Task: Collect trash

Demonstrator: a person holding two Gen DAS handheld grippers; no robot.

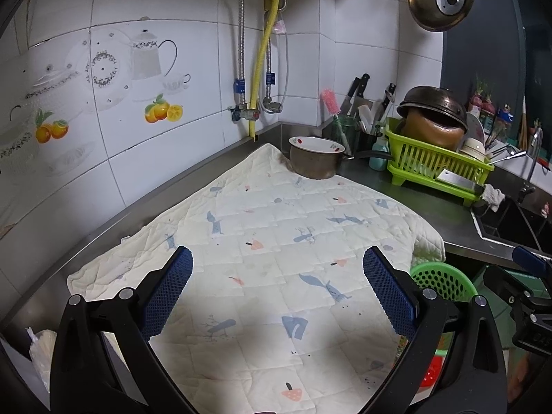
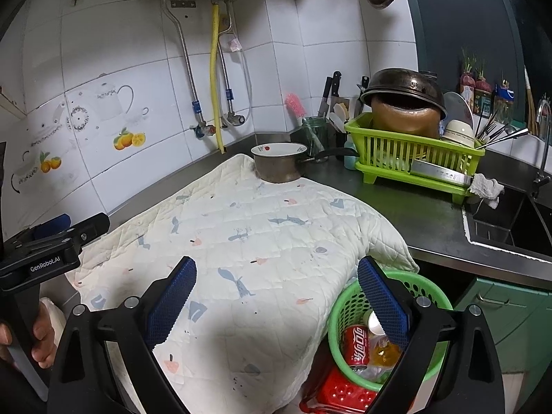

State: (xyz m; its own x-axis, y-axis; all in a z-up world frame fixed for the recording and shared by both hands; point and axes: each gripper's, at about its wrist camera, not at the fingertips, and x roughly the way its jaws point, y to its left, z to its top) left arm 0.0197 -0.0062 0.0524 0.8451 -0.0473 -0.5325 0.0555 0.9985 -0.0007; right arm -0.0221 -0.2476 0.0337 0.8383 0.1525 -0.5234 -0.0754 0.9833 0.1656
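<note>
Both grippers hover with fingers spread wide and nothing between them above a quilted cloth (image 1: 276, 241) spread on a steel kitchen counter (image 2: 414, 214), where no loose rubbish can be seen. The collected trash sits low to the right of the right gripper (image 2: 276, 296): a green basket (image 2: 348, 310) standing below the counter's front edge, partly tucked under the cloth's hanging corner, with its right finger pad (image 2: 383, 303) crossing over its rim in this view. Inside lie a red cola can (image 2: 357, 346), its long axis running roughly along the line of the fingers, a pale cup-like item and some amber-coloured wrapping that is hard to identify. From the left gripper (image 1: 277, 293) only a slice of the basket shows, just beyond its right fingertip, so the right hand appears the nearer of the two to the bin. Ahead of both pairs of fingers, well apart, stand a saucepan (image 1: 315, 158) on the cloth's far corner and a green dish rack (image 2: 417, 153) loaded with pots. Judging by the bare cloth, the gathering looks largely done.
</note>
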